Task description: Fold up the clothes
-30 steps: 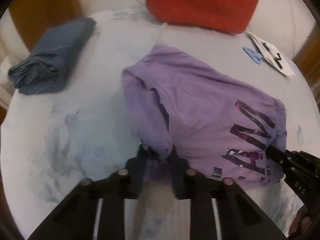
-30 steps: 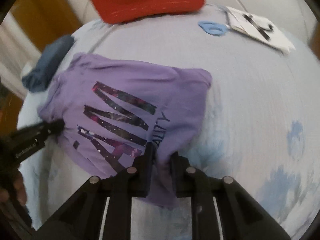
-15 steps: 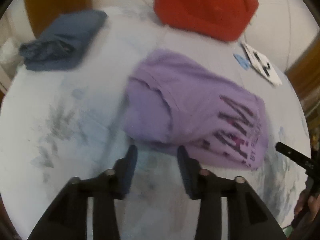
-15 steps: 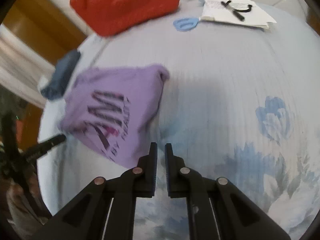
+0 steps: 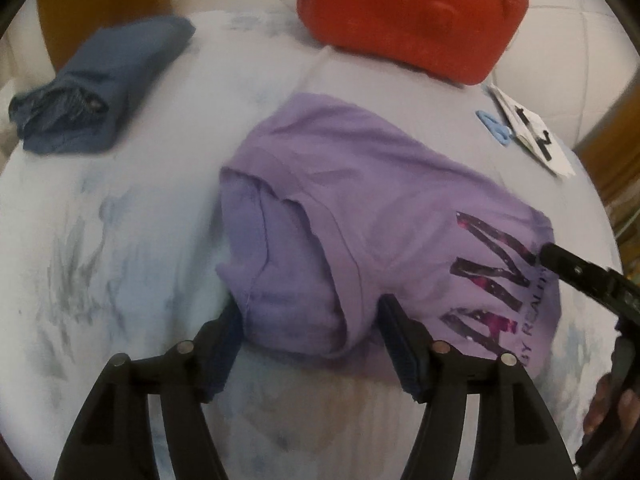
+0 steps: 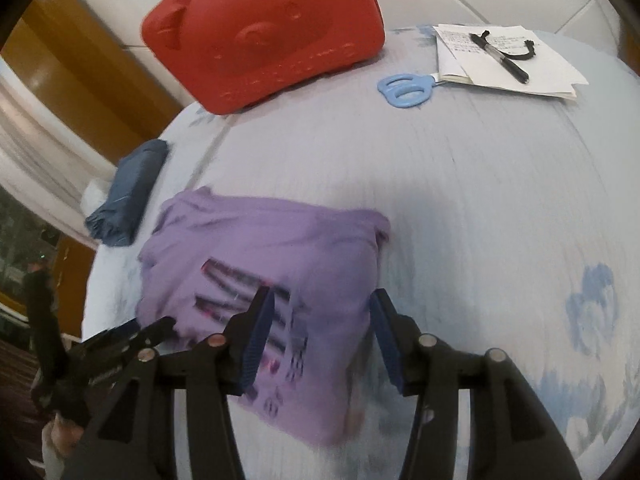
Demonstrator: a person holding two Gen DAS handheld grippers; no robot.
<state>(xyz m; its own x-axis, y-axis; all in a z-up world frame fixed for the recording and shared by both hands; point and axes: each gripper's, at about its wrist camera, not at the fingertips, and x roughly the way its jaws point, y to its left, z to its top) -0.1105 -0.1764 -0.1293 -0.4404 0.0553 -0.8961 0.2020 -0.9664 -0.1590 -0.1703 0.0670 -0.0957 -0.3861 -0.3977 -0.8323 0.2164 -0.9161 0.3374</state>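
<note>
A folded purple T-shirt with dark printed letters lies on the pale floral bedsheet; it also shows in the right wrist view. My left gripper is open, its jaws straddling the shirt's near left folded edge. My right gripper is open, its jaws wide apart over the shirt's near right part. The right gripper's finger reaches over the shirt's printed corner in the left wrist view. The left gripper shows at the shirt's left edge in the right wrist view.
A folded dark blue garment lies at the far left of the bed. A red bear-faced case stands at the back. Blue scissors, papers and a black pen lie at the back right.
Both grippers let go of the shirt's edges and pulled back. They have now returned to the shirt with jaws opened wide. The shirt lies folded smaller.
</note>
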